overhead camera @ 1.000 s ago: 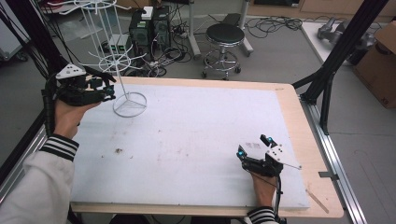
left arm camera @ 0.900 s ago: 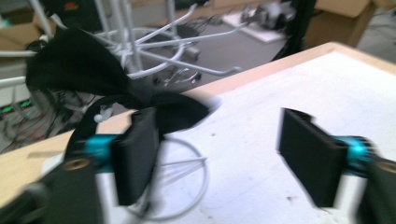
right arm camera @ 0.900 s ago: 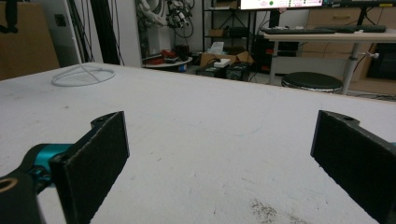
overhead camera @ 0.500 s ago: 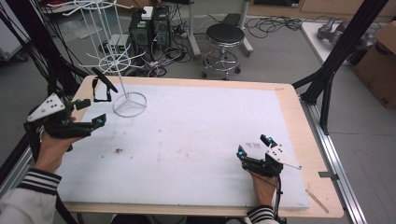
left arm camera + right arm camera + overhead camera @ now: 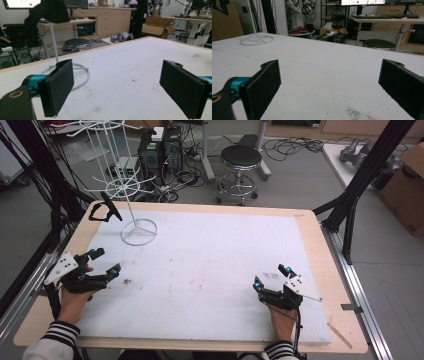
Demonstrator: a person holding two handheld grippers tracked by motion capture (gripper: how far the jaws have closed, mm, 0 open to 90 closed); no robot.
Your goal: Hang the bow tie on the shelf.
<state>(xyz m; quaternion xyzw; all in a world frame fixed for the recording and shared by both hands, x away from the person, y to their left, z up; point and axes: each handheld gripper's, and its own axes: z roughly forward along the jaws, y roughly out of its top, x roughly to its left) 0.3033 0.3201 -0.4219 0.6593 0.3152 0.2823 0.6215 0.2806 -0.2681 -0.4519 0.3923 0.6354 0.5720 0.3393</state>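
Both grippers, left (image 5: 102, 262) and right (image 5: 270, 276), rest low over the white table (image 5: 210, 255) with jaws wide apart and empty, while black sunglasses (image 5: 106, 208) hang on the wire stand (image 5: 131, 200), which a careless reach could likely topple.

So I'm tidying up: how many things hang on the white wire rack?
1: black sunglasses on a lower arm of the white wire rack, far left of the table. Its top is cropped, so more may hang there.

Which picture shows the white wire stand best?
The high view: the white wire stand shows whole, ring base to top arms, with a black thing hanging on it. The left gripper view shows its pole and base; the right gripper view shows its base ring far off.
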